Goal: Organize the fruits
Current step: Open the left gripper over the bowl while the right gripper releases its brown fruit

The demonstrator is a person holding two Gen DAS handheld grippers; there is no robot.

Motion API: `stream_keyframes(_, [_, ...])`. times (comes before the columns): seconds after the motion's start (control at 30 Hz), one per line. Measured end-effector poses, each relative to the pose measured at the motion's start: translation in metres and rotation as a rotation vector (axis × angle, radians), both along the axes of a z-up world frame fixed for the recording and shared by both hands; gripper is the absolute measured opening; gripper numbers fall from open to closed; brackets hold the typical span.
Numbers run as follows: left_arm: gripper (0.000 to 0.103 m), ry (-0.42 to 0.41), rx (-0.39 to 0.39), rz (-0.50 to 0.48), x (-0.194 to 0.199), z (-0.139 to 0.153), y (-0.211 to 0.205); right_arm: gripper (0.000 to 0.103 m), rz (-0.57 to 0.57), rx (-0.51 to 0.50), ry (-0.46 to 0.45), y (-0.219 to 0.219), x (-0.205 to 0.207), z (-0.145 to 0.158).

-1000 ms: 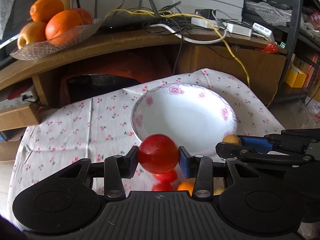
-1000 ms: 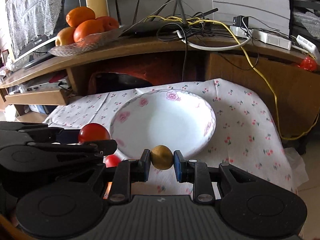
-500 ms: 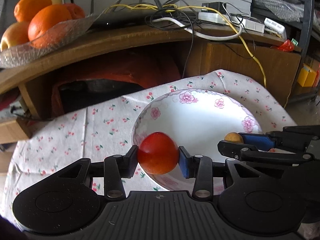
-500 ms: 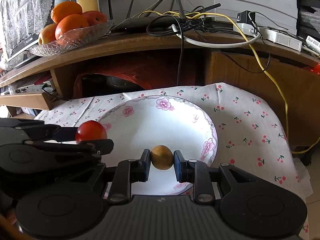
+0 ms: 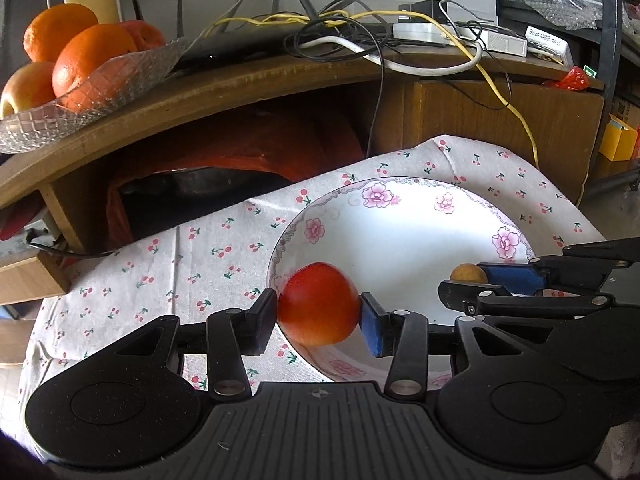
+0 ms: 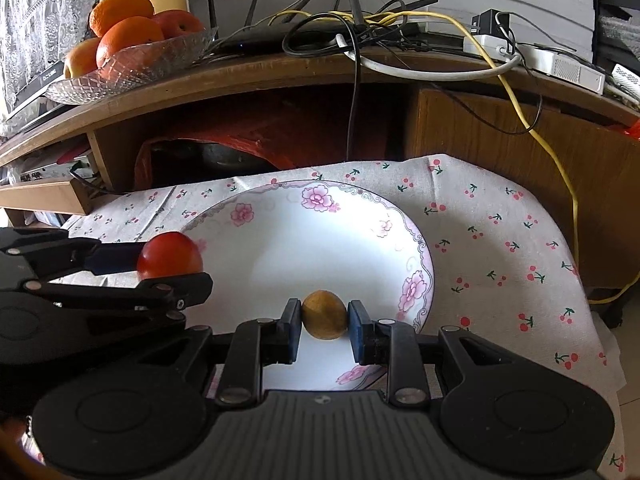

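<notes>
Glass fruit bowl [image 5: 48, 128] cut off left, red fruit [image 5: 318, 304] motion-blurred

Over the last second both grippers have moved forward from the near edge of the plate [image 6: 416, 240] to out over its white basin. The left gripper [image 5: 319, 312] now holds the red fruit [image 5: 319, 309] above the plate's near-left rim, and the right gripper [image 6: 324, 322] holds the small yellow-brown fruit [image 6: 324, 319] above its near side. The loose red and orange fruits seen below the left gripper a second ago have dropped out of view.

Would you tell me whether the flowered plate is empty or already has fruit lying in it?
Empty: the plate shows bare white inside. The red fruit and the yellow fruit are both clamped in grippers.
</notes>
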State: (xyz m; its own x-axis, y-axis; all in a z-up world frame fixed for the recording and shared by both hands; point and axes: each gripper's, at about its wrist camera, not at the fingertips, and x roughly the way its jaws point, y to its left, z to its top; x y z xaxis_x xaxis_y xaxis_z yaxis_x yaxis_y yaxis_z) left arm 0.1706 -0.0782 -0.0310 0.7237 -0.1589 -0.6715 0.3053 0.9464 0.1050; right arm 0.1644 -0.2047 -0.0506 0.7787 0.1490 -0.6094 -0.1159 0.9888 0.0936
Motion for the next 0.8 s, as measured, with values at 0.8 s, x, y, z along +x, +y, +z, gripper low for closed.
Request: stream_keyframes(0.8, [0.071,-0.031,-0.03,0.019,-0.023,0.04,0.022,0.032,0.011,-0.024,-0.095,-0.001,-0.032,0.046])
